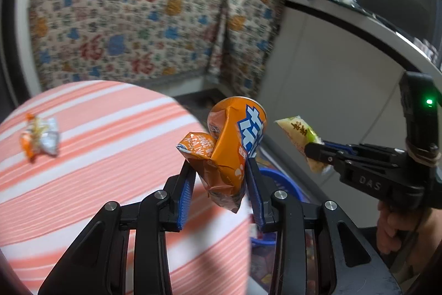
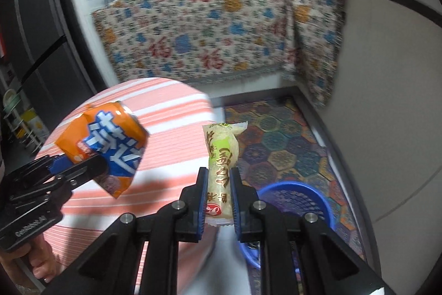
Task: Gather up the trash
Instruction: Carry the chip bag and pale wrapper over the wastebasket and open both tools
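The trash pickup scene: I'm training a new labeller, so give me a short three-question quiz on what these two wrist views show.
1. True or false: the left gripper is shut on the crushed orange can.
2. What does the right gripper hold? A) a spoon B) a yellow-green snack packet C) nothing
3. Fill in: one crumpled wrapper lies on the ____-covered table, and a blue basket stands on the floor beside it.

Key:
1. True; both blue pads press the can's dented sides.
2. B; it is pinched upright between the pads.
3. Striped cloth, pink and white.
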Available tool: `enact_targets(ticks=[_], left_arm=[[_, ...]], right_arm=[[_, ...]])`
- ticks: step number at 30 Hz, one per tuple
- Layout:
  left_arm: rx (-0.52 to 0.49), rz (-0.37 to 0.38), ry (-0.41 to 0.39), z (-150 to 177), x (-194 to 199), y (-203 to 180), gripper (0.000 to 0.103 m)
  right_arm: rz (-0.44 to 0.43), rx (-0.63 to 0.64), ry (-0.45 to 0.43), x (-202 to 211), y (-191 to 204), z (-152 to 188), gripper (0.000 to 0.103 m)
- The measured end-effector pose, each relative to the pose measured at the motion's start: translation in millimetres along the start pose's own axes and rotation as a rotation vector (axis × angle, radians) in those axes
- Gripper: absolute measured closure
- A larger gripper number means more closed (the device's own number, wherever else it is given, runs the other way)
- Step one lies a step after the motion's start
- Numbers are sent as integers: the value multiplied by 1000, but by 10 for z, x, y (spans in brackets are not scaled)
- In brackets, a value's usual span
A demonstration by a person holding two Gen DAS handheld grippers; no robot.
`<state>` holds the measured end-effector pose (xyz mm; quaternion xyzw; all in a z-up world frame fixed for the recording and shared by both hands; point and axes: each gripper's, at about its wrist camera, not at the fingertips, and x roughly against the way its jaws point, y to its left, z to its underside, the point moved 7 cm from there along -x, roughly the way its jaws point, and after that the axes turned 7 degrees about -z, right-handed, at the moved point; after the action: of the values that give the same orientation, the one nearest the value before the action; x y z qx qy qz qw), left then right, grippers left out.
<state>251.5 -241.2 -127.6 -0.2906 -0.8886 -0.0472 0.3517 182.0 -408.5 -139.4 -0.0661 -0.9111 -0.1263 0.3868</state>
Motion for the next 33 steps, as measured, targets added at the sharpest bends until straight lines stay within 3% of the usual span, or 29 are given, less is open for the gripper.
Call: enact_targets(ticks=[13, 28, 31, 33], left_arm=[[-65, 136, 150, 102, -896, -985, 66], [-10, 128, 280, 363, -1740, -1221, 63], [-17, 122, 295, 436, -1865, -1247, 57], [-13, 118, 301, 476, -1962, -1254, 32]], right_arm=[[20, -248, 123, -343, -1253, 404, 87], [13, -401, 232, -868, -1955, 665, 87], [12, -430, 250, -968, -2056, 737, 85], [3, -449, 254, -1020, -2105, 778, 81]])
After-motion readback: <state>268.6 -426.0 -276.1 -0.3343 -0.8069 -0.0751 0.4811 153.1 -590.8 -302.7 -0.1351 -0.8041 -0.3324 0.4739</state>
